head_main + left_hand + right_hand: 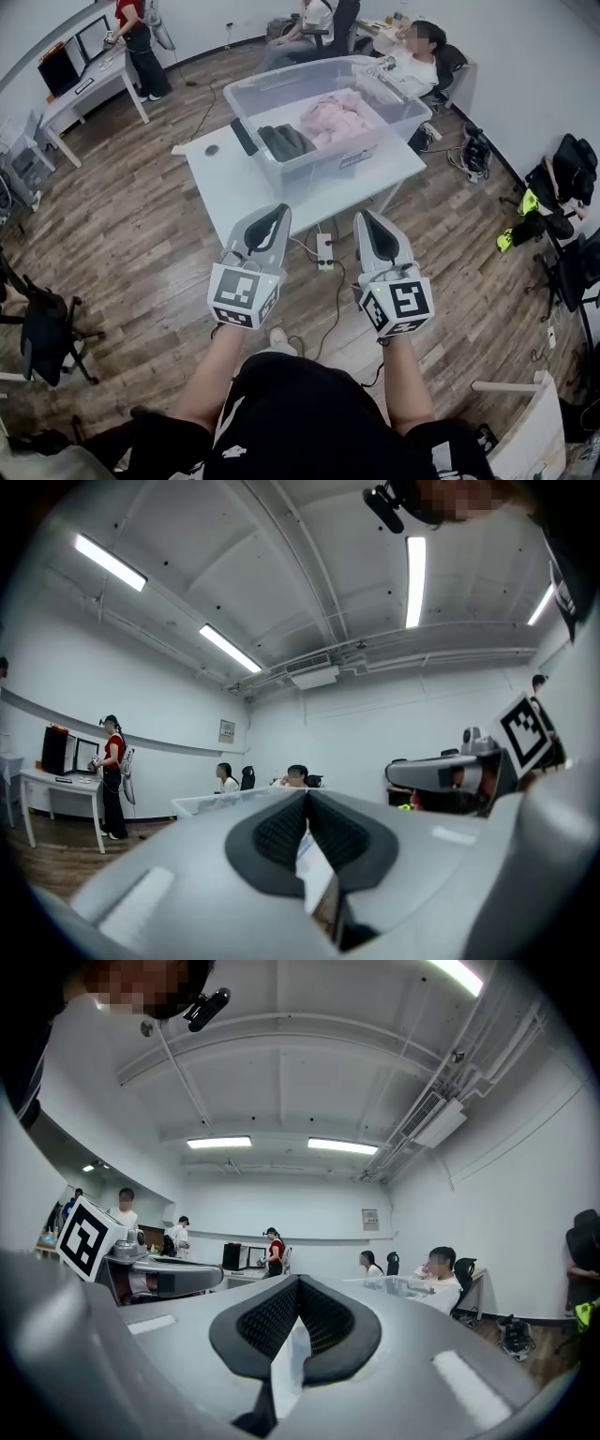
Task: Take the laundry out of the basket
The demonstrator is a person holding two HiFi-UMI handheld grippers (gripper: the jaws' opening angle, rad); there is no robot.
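A clear plastic basket (281,167) stands on a white table (225,183) ahead of me. Inside it lie a pink garment (336,119) and a dark grey garment (286,141). My left gripper (277,212) is held in front of my body, short of the table, its jaws shut with nothing between them. My right gripper (365,218) is level with it to the right, also shut and empty. In the left gripper view the black pads (281,832) meet, and the basket rim (220,799) shows beyond them. In the right gripper view the pads (272,1321) are pressed together too.
A power strip (325,250) and cables lie on the wood floor under the table's near edge. A seated person (412,56) is behind the basket, another person (139,42) stands by a desk (80,94) at far left. Office chairs (47,328) stand left and right.
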